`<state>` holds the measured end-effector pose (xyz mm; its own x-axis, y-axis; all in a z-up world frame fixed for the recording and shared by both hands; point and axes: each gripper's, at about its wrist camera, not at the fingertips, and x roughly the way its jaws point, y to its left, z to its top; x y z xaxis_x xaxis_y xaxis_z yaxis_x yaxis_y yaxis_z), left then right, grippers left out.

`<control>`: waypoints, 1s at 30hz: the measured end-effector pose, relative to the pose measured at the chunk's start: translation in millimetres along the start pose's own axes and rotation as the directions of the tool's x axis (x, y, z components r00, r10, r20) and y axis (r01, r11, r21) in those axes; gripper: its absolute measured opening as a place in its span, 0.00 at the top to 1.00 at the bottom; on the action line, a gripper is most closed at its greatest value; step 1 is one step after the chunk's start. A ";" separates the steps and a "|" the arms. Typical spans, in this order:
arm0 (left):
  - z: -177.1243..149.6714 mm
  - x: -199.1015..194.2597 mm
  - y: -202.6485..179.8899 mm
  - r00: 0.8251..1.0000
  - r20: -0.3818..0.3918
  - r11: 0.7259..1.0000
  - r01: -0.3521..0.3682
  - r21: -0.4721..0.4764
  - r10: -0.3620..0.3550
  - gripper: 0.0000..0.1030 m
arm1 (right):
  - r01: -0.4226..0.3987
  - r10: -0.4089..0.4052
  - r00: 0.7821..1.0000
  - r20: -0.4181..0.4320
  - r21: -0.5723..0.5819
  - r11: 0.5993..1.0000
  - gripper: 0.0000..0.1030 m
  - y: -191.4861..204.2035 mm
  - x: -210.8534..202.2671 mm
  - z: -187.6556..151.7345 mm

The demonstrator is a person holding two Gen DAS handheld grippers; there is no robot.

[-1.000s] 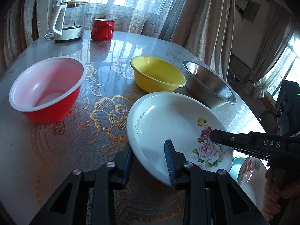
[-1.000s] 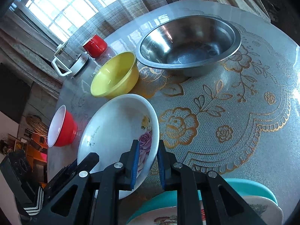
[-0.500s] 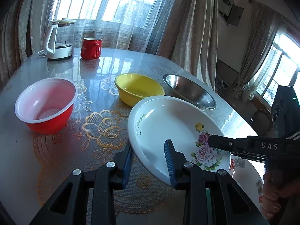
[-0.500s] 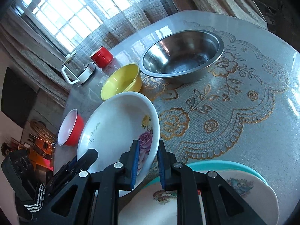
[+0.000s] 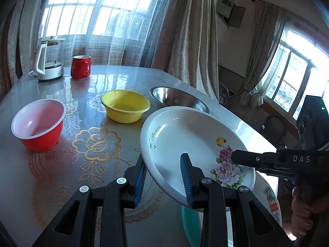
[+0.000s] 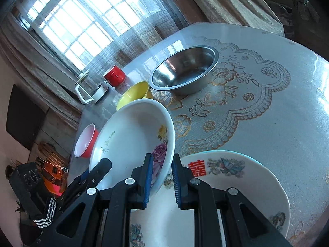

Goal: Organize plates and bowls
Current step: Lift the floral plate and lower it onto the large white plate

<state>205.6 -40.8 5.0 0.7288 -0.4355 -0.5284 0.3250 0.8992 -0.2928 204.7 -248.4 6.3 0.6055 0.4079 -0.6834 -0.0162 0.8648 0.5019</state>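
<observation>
Sunny curtained room, flowery counter (image 5: 61, 185) with bowls.
Both hand-held grippers, left (image 5: 163, 177) and right (image 6: 161, 180), clamped on rose plate (image 5: 185, 140), lifted above another plate (image 6: 236, 185).

floral plate (image 5: 185, 140) gripped, lifted, both grippers

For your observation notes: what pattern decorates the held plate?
Pink and purple roses, one yellow, on the white plate; clearest in the left wrist view.

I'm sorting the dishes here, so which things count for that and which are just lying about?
For the job: rose plate, held by both tools; red-character plate; teal plate; steel bowl; yellow bowl; red bowl.

Lying about: kettle; red mug.
</observation>
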 end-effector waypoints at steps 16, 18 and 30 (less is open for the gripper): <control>-24.4 -7.0 -53.0 0.992 -0.059 0.983 0.115 0.142 -0.108 0.68 | 0.041 -0.046 0.998 0.050 0.087 0.995 0.82 -39.7 -61.4 -36.5; -27.8 -8.6 -58.6 0.991 -0.068 0.978 0.124 0.166 -0.114 0.68 | 0.048 -0.052 0.998 0.047 0.098 0.994 0.82 -44.1 -66.2 -40.9; -43.4 -7.8 -80.6 0.985 -0.132 0.945 0.150 0.291 -0.115 0.68 | 0.077 -0.073 0.997 -0.027 0.175 0.982 0.80 -67.9 -69.7 -71.8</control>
<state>147.6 -111.7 -1.8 0.6006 -0.5380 -0.5915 0.5919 0.7965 -0.1235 106.5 -314.5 -18.2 0.5835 0.3513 -0.7322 0.1696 0.8290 0.5329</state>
